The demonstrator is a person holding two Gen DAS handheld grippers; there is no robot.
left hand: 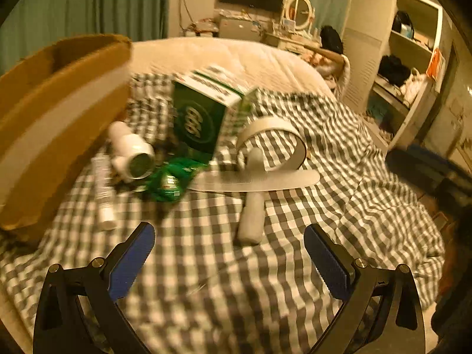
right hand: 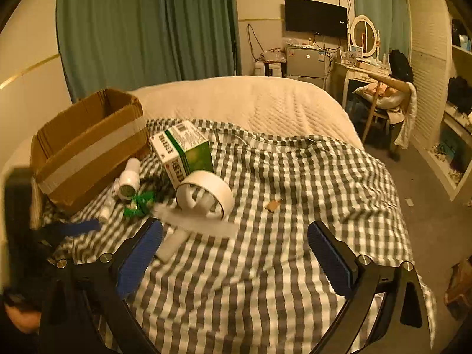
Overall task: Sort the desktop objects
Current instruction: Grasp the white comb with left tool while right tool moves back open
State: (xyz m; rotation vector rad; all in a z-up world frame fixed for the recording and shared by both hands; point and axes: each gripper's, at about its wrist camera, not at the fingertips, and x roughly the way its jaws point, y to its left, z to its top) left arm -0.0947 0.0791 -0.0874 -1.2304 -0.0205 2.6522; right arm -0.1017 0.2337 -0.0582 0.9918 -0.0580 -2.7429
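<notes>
Checked gingham cloth (right hand: 295,177) covers the near end of a bed, and all the sorting goods lie bunched at its left side beside an open cardboard box (right hand: 88,144). Nothing looks sorted yet, though the box's inside is hidden: a green carton (right hand: 184,150) leans against the box's corner, a roll of white tape (right hand: 206,194) lies just in front of it with a loose strip trailing out, a white bottle (right hand: 128,180) and a green wrapper (right hand: 138,203) sit between carton and box, and a slim white tube (left hand: 103,188) lies along the box's foot. A pale cylinder (left hand: 252,212) rests nearest, close ahead of the left gripper (left hand: 228,250), whose blue fingers are spread wide with nothing between them. The right gripper (right hand: 234,250) hovers likewise, fingers apart and empty, over bare cloth. My judgement: the whole job remains. Open cloth to the right gives plenty of room for moving, while the box wall crowds the left, and the bed's right edge drops off to the floor.
</notes>
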